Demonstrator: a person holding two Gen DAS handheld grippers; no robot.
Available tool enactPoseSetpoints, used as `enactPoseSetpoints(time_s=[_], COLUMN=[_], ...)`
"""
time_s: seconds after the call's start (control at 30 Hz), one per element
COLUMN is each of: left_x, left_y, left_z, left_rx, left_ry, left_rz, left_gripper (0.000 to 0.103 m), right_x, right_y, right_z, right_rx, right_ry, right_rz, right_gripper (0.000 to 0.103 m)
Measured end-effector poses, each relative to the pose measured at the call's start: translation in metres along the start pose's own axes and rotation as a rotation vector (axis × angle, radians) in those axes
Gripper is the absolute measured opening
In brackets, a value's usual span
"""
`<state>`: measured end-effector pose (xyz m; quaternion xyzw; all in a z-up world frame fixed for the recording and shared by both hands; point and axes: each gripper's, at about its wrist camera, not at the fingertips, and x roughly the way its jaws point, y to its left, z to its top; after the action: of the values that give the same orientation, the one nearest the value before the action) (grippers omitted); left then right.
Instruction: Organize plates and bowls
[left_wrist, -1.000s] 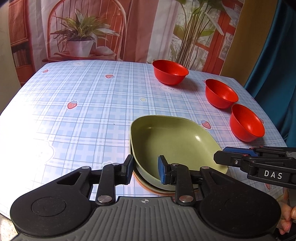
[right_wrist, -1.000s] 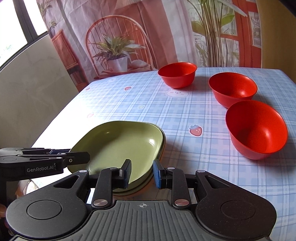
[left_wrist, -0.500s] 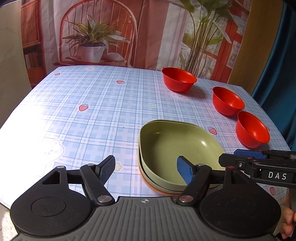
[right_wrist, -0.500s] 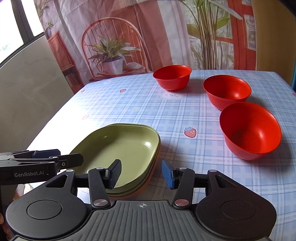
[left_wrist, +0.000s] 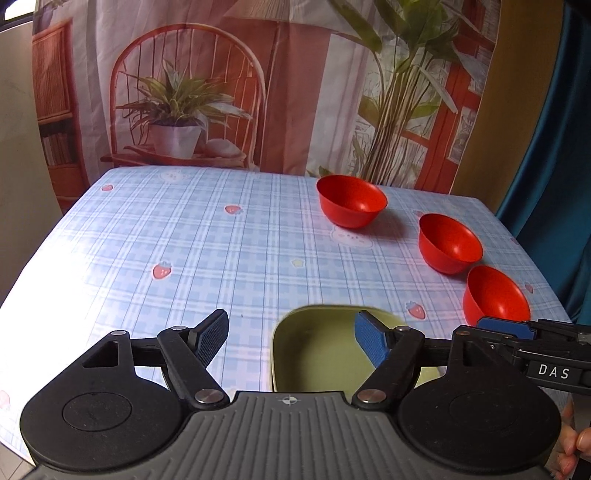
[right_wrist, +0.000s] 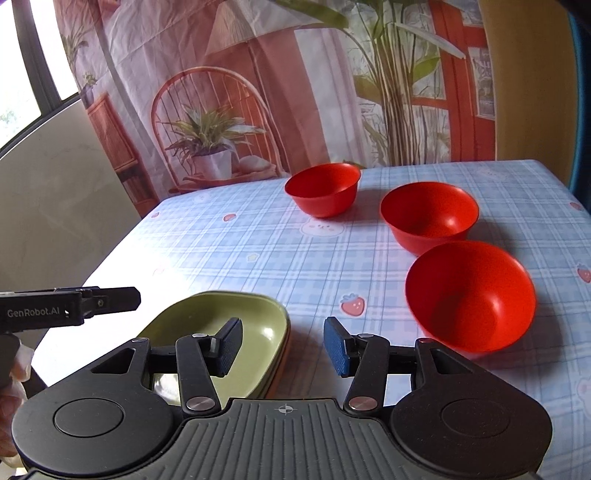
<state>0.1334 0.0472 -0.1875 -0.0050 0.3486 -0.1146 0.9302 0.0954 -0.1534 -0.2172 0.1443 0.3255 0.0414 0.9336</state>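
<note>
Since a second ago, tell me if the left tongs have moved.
Yes. The left tongs have opened and pulled back and up from the green plate; less of the plate shows, and the far red bowl sits lower in view.

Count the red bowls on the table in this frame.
3, all upright and apart along the table's right side: the far bowl nearest the backdrop, the middle bowl closer, and the near bowl just beyond the right claw. None looks hidden.

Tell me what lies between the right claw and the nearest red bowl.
Only bare checked tablecloth with a printed strawberry lies between the right claw and the nearest red bowl; the right wrist view shows it. The green plates sit off to the left.
</note>
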Motion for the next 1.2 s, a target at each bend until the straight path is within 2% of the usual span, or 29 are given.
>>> enactPoseSetpoints(time_s=[0.3,0.4,0.53,0.67,0.7,0.8,0.97,1.2], left_x=[0.014,0.027,0.048,0.081,0.093,0.123,0.175,0.225], left_y=[-0.014,-0.020,-0.021,-0.025,-0.027,-0.028,-0.019,-0.016], left_z=[0.069,0.092,0.115,0.131,0.135,0.141,0.148,0.138], left_rx=[0.045,0.088,0.100,0.115,0.127,0.145,0.083,0.043], left_ry=[-0.069,-0.087,-0.107,-0.082,-0.072,-0.047,0.011,0.075], left_rz=[-0.044,-0.031,-0.049,-0.054,-0.059,-0.079,-0.120,-0.150], left_gripper=[0.077,0.077,0.075,0.066,0.065,0.053,0.039,0.038], right_x=[0.011,0.025,0.040,0.064,0.071,0.095,0.136,0.181], right_y=[-0.033,-0.043,-0.060,-0.075,-0.077,-0.081,-0.085,-0.082], right_z=[0.072,0.094,0.118,0.135,0.139,0.147,0.157,0.159], right_rx=[-0.003,0.011,0.064,0.083,0.082,0.098,0.112,0.170], right_ry=[-0.099,-0.128,-0.158,-0.163,-0.162,-0.139,-0.083,-0.026], right_rz=[-0.028,-0.032,-0.031,-0.058,-0.072,-0.097,-0.107,-0.131], right_gripper=[0.046,0.046,0.051,0.050,0.045,0.035,0.027,0.024])
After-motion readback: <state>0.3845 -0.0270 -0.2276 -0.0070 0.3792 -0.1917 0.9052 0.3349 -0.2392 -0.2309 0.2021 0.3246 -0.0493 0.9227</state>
